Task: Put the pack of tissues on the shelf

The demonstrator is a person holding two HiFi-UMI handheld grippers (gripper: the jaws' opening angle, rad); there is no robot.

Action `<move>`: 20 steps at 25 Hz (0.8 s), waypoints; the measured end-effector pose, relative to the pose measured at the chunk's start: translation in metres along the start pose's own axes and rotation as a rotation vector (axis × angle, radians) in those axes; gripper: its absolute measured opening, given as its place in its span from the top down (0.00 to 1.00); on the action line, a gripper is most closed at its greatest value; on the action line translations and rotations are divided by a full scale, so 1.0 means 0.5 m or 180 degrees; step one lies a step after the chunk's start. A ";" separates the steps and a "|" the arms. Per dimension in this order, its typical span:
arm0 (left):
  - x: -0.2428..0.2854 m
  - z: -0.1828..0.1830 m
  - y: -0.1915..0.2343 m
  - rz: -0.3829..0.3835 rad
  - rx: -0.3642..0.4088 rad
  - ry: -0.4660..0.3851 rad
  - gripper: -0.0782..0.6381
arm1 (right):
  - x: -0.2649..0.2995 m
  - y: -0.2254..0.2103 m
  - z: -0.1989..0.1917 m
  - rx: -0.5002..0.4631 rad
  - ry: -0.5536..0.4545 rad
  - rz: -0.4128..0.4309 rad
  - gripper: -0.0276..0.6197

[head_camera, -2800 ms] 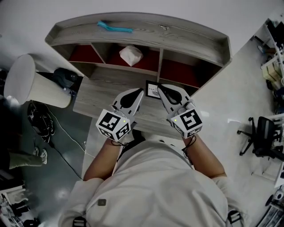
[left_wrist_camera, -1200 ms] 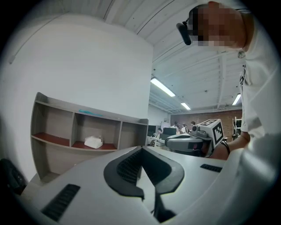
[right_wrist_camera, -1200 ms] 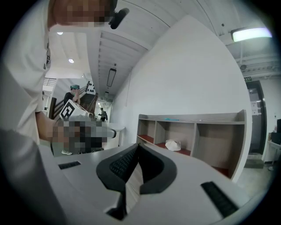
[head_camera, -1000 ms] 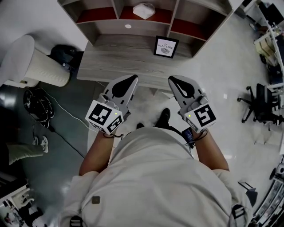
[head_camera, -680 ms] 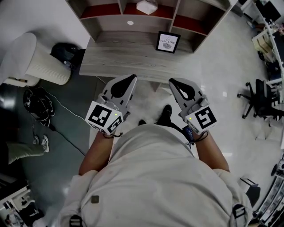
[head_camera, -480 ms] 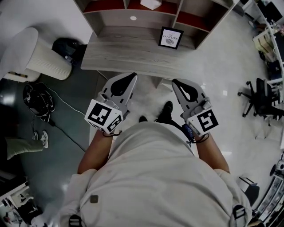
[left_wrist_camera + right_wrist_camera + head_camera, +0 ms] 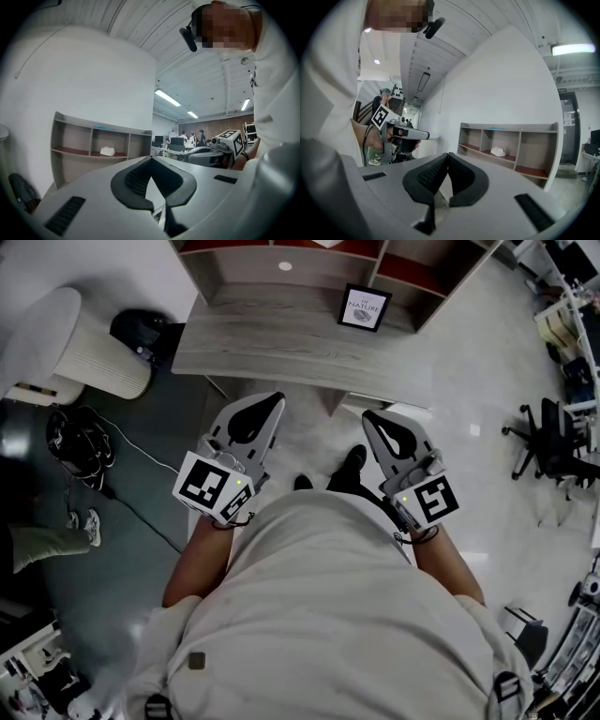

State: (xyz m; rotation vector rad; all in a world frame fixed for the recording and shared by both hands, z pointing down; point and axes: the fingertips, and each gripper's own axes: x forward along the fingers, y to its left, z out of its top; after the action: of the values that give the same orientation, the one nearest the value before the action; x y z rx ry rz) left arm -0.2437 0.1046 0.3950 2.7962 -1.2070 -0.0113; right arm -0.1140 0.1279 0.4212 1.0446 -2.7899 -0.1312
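Observation:
The white pack of tissues (image 7: 107, 151) lies in the middle compartment of the grey shelf (image 7: 75, 140), on its red-lined board. The right gripper view shows the tissue pack (image 7: 498, 152) in that shelf (image 7: 534, 140) too, a good way off. In the head view only the shelf's lower edge (image 7: 281, 251) shows at the top. My left gripper (image 7: 272, 399) and right gripper (image 7: 371, 416) hang side by side over the floor in front of my body, short of the desk. Both are shut with nothing in them, as their own views show at the left gripper (image 7: 150, 158) and the right gripper (image 7: 448, 154).
A grey desk (image 7: 281, 343) fronts the shelf, with a framed picture (image 7: 364, 307) on it. A white ribbed cylinder (image 7: 66, 352) and cables (image 7: 80, 446) lie at the left, an office chair (image 7: 553, 437) at the right. A teal item (image 7: 105, 126) lies on the shelf's top.
I have backed away from the shelf: desk and shelf have slid up and partly out of the head view. Both grippers have stayed shut and empty, drawn back close to my body.

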 end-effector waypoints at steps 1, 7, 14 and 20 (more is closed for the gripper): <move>-0.002 -0.001 0.001 0.0005 -0.0008 0.0002 0.87 | -0.002 0.002 -0.001 -0.0007 0.0005 0.0001 0.93; 0.003 -0.005 -0.003 -0.0027 -0.0037 0.0013 0.87 | -0.009 -0.001 -0.004 0.0052 0.0064 -0.0044 0.93; 0.024 -0.015 -0.008 -0.0060 -0.0064 0.0040 0.87 | -0.009 -0.019 -0.004 -0.0002 0.0029 -0.0037 0.93; 0.048 -0.017 -0.002 -0.0070 -0.0081 0.0069 0.87 | 0.001 -0.037 -0.005 0.0010 0.0042 -0.0019 0.93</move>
State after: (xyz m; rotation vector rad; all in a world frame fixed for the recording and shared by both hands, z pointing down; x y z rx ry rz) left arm -0.2263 0.0888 0.4043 2.7803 -1.1631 0.0019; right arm -0.1018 0.1137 0.4213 1.0507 -2.7765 -0.1200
